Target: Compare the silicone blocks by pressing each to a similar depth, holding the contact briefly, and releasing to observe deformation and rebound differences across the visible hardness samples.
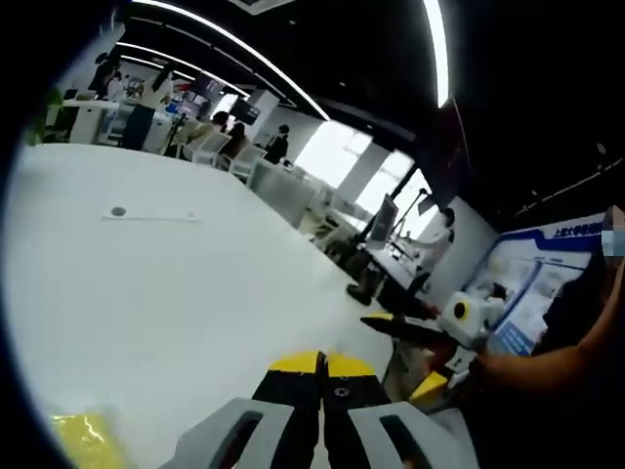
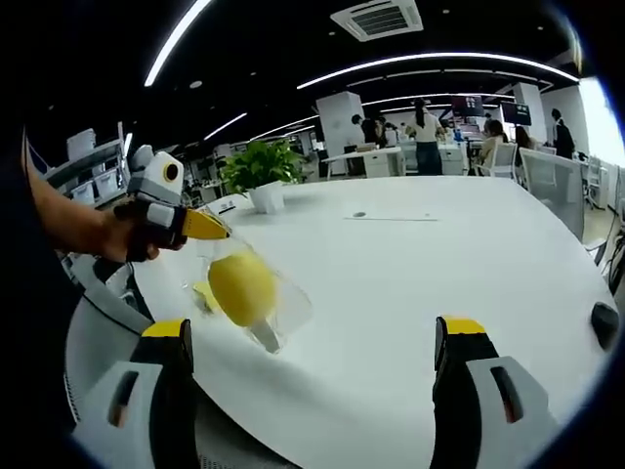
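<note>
An open-plan office with ceiling light strips, desks and several people stands behind a large white table (image 2: 420, 264), which takes up most of both views; a potted plant (image 2: 262, 172) sits at its far side as the right gripper looks at it. In the left gripper view the left gripper (image 1: 323, 363) has its yellow-tipped jaws brought together with nothing visibly between them, pointing out across bare table top, and a yellow object (image 1: 83, 437), blurred and cut by the edge, lies low and to the left of its jaws. The same view catches the other gripper off to its right, held in a hand. In the right gripper view the right gripper (image 2: 317, 342) has its jaws spread wide apart, holding nothing. Ahead and to the left of them a rounded yellow sample (image 2: 241, 286) sits in what looks like a clear wrapper or bag on the table, with a bit more yellow showing just behind it. The left gripper comes into this view from the left, its yellow tip poised just above and beside the sample; whether it touches the wrapper I cannot tell. No pressing looks under way, so I judge this to be the approach to a press. The next move calls for lowering a tip squarely onto the sample, pressing to a modest depth, holding, then lifting off to watch the rebound.
</note>
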A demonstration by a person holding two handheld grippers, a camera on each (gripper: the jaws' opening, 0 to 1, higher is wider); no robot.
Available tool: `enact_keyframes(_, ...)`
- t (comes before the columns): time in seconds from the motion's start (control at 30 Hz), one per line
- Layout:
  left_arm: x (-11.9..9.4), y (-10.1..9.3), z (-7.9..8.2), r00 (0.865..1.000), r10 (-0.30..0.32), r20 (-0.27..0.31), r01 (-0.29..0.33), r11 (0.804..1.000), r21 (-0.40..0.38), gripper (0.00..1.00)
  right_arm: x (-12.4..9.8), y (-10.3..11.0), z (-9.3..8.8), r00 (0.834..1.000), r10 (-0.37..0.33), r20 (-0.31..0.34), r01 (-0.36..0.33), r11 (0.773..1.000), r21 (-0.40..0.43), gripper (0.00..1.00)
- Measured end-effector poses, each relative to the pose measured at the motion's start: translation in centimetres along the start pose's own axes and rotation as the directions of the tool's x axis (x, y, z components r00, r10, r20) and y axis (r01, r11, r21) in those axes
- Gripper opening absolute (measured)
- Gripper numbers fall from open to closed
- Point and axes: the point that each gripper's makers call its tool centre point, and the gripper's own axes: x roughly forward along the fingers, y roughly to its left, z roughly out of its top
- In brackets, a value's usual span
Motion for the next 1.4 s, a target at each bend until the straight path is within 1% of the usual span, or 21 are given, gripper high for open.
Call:
enact_keyframes(0.13,0.8,0.4,-0.6,1.000,0.003,-0.011,-0.003,1.000,-0.020,0.00,0.1,0.1,-0.2,1.000,0.002,-0.005,-0.002,1.000,-0.005,0.96)
enact_keyframes(0.23,1.1,0.8,-0.3,1.000,0.007,-0.007,-0.007,0.999,-0.038,0.00,0.2,0.5,-0.8,0.999,0.010,-0.034,-0.011,1.000,-0.018,0.96)
enact_keyframes(0.4,1.4,2.1,-0.2,0.999,0.033,0.001,-0.033,0.997,-0.068,0.00,0.2,0.4,-1.3,0.999,0.010,-0.035,-0.010,1.000,-0.003,0.96)
enact_keyframes(0.47,1.4,3.1,0.0,0.998,0.063,0.012,-0.061,0.994,-0.086,0.00,0.2,0.6,-1.5,0.999,0.012,-0.038,-0.012,1.000,0.002,0.96)
enact_keyframes(0.5,1.4,4.0,0.1,0.995,0.095,0.018,-0.092,0.987,-0.131,0.00,0.3,0.9,-1.5,0.999,0.019,-0.039,-0.019,1.000,0.004,0.96)
enact_keyframes(0.53,1.4,4.7,0.1,0.992,0.123,0.019,-0.118,0.981,-0.152,0.00,0.4,1.1,-1.7,0.999,0.024,-0.043,-0.024,1.000,0.001,0.96)
enact_keyframes(0.6,1.5,5.7,0.3,0.991,0.130,0.024,-0.125,0.982,-0.143,0.00,0.7,1.2,-2.1,0.998,0.025,-0.060,-0.026,1.000,-0.009,0.96)
enact_keyframes(0.67,1.5,6.4,0.4,0.988,0.153,0.023,-0.148,0.980,-0.134,0.00,0.8,1.2,-2.2,0.998,0.023,-0.064,-0.024,1.000,-0.013,0.96)
enact_keyframes(0.73,1.5,7.1,0.4,0.987,0.160,0.019,-0.156,0.978,-0.141,0.00,1.0,1.3,-2.0,0.998,0.028,-0.064,-0.029,1.000,-0.012,0.96)
enact_keyframes(0.87,1.5,8.9,0.2,0.980,0.201,0.007,-0.198,0.969,-0.151,0.00,1.2,1.3,-1.9,0.998,0.030,-0.063,-0.031,0.999,-0.010,0.96)
enact_keyframes(0.97,1.5,10.0,0.0,0.976,0.219,0.008,-0.214,0.956,-0.199,0.00,1.3,1.2,-1.9,0.998,0.026,-0.062,-0.026,1.000,0.000,0.96)
enact_keyframes(1.03,1.6,11.3,-0.2,0.966,0.258,0.013,-0.246,0.936,-0.252,0.00,1.3,1.2,-2.0,0.998,0.028,-0.065,-0.028,1.000,0.004,0.96)
enact_keyframes(1.13,1.9,12.6,-1.0,0.955,0.295,0.012,-0.276,0.907,-0.319,0.00,1.4,1.3,-2.3,0.997,0.036,-0.070,-0.035,0.999,0.011,0.96)
enact_keyframes(1.17,2.0,12.8,-1.2,0.955,0.298,0.006,-0.282,0.910,-0.304,0.00,1.4,1.3,-2.3,0.997,0.034,-0.075,-0.034,0.999,0.012,0.96)
enact_keyframes(1.23,2.3,12.9,-1.7,0.954,0.300,-0.008,-0.288,0.908,-0.303,0.00,1.4,1.2,-2.3,0.997,0.034,-0.072,-0.033,0.999,0.020,0.96)
enact_keyframes(1.3,2.5,13.1,-2.1,0.953,0.303,-0.025,-0.298,0.918,-0.262,0.00,1.4,1.1,-2.2,0.997,0.033,-0.070,-0.032,0.999,0.023,0.96)
enact_keyframes(1.37,2.7,13.3,-2.5,0.956,0.292,-0.040,-0.291,0.917,-0.272,0.00,1.4,1.1,-2.2,0.997,0.033,-0.071,-0.031,0.999,0.026,0.96)
enact_keyframes(1.4,2.8,13.4,-2.8,0.956,0.290,-0.052,-0.293,0.919,-0.265,0.00,1.4,1.1,-2.4,0.997,0.034,-0.073,-0.031,0.999,0.029,0.96)
